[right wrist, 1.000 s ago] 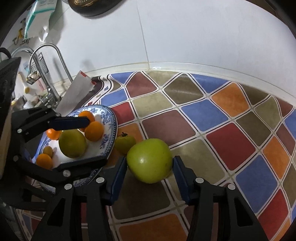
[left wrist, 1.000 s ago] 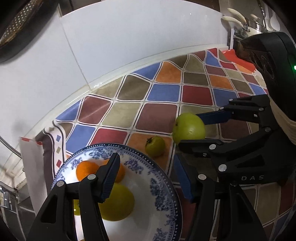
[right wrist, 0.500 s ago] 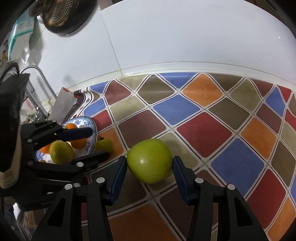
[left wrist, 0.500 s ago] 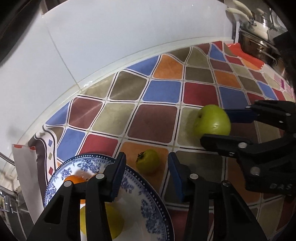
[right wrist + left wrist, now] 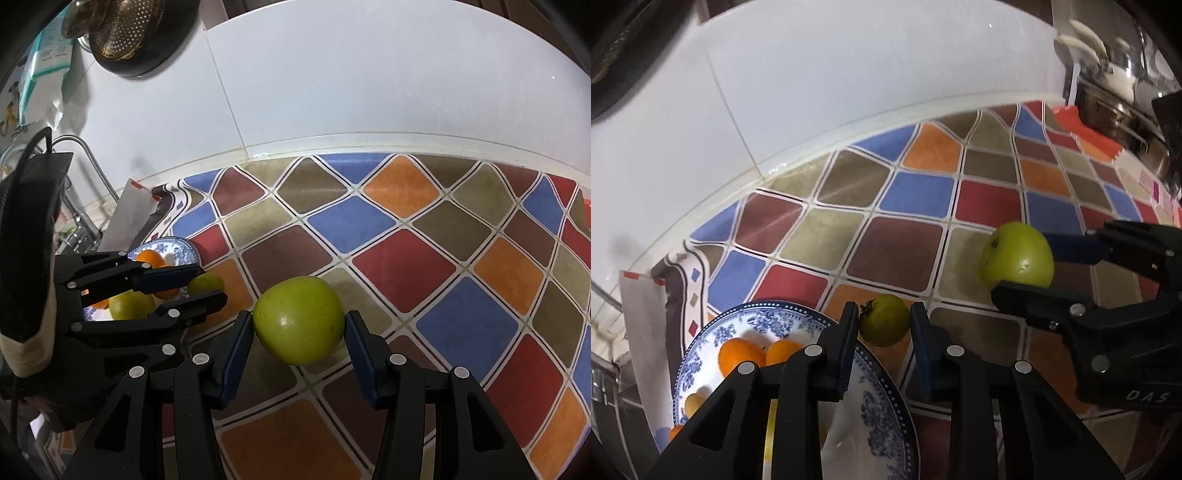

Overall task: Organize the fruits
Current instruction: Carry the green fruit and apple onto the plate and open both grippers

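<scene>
Black two-finger left gripper (image 5: pixel 884 321) is clamping the small green persimmon-like fruit (image 5: pixel 885 319) low at centre, beside the blue-patterned plate (image 5: pixel 886 417); right gripper (image 5: pixel 299 328) is gripping the large green apple (image 5: pixel 300 319) at lower centre.

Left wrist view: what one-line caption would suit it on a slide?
Left gripper closes on a small green fruit beside the blue-patterned plate while the right gripper holds a green apple.
</scene>
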The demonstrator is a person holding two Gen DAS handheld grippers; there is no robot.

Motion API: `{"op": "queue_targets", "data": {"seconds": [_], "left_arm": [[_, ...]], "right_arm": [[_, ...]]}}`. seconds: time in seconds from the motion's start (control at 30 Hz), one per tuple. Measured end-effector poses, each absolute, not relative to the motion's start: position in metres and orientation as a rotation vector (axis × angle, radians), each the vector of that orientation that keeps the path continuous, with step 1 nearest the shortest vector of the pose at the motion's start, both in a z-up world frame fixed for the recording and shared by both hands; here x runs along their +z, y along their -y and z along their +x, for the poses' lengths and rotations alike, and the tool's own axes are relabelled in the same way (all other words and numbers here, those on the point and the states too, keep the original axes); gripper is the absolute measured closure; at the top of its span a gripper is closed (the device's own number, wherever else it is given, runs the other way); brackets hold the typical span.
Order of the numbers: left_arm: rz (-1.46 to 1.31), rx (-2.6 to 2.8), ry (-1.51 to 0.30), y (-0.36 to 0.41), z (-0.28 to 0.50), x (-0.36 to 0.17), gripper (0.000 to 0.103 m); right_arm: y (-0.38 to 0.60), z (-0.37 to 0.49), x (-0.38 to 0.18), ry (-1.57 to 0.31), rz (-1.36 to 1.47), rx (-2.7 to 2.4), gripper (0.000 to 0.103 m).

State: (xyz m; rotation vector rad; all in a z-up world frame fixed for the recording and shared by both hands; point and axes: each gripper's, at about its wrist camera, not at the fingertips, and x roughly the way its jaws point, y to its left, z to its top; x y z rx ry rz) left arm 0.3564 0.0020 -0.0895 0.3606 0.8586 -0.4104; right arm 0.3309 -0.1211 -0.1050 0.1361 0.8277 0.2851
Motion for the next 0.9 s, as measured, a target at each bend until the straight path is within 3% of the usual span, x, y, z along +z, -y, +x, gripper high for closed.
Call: {"op": "queue_targets", "data": {"seconds": [0.9], "left_arm": [[0.112,-0.262,-0.708,-0.080,0.242,-0.032,0.074]], "right_arm": [[0.066,0.255,-0.045,-0.735,0.050,0.408,0.052]]}}
